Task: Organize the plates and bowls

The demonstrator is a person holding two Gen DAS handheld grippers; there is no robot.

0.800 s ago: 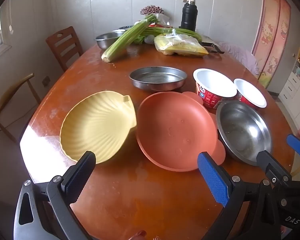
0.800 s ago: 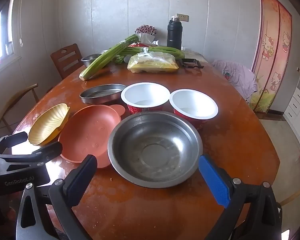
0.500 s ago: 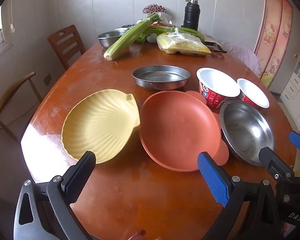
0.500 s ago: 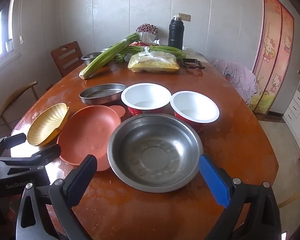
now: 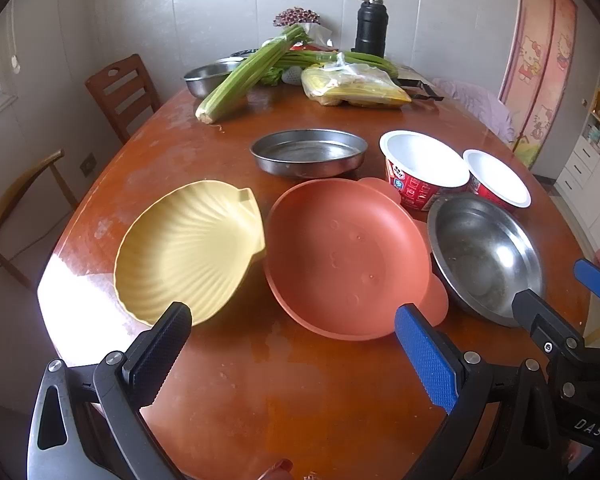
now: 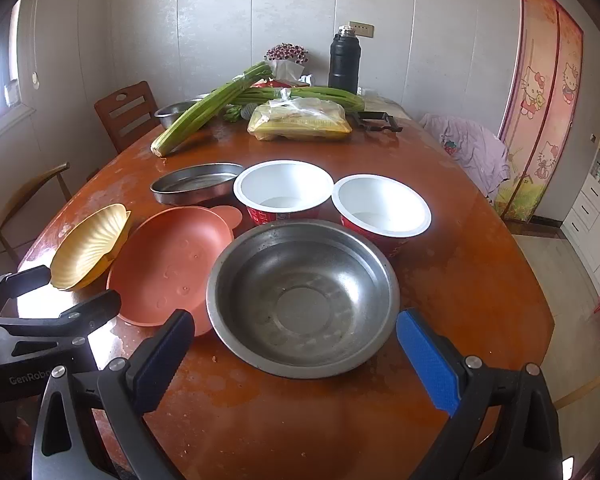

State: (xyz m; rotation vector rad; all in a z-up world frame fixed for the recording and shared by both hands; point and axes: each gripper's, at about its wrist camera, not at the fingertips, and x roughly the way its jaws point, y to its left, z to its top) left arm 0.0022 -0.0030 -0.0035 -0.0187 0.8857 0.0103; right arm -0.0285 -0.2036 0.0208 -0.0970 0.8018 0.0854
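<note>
Approach only: both views slightly closer to the dishes than a moment ago, nothing lifted or stacked yet. Left gripper angled down before yellow shell plate and orange plate, fingers spread wide, empty. Right gripper tilted down over near rim of steel bowl, fingers released, holding nothing. Two red-and-white cups and shallow steel pan further back on tabletop.
</note>
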